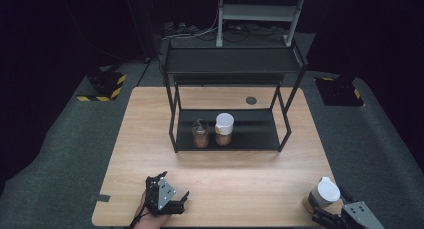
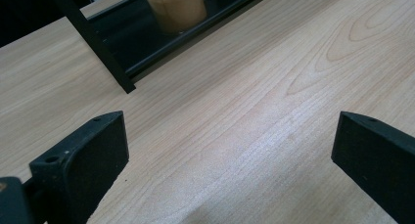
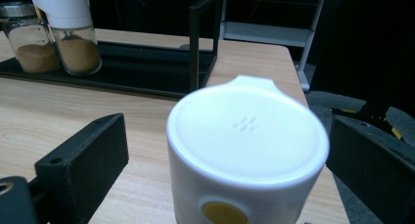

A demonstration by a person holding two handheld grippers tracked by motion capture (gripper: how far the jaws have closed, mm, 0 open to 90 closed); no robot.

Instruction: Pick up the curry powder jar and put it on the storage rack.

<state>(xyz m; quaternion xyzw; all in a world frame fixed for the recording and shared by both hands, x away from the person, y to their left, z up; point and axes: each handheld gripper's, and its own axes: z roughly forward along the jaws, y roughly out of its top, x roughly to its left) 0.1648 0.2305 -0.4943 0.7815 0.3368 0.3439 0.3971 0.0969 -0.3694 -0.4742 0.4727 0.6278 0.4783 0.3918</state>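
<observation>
The white-lidded jar [image 3: 247, 150] is framed by the wide-spread right gripper [image 3: 225, 150], probably smooth and breakable, and is best held by its sides; the left gripper [image 2: 230, 150] is spread and empty.

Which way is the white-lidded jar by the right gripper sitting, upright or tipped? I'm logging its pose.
Upright: the white-lidded jar stands on the table, lid facing up, between the open jaws of the right gripper.
</observation>
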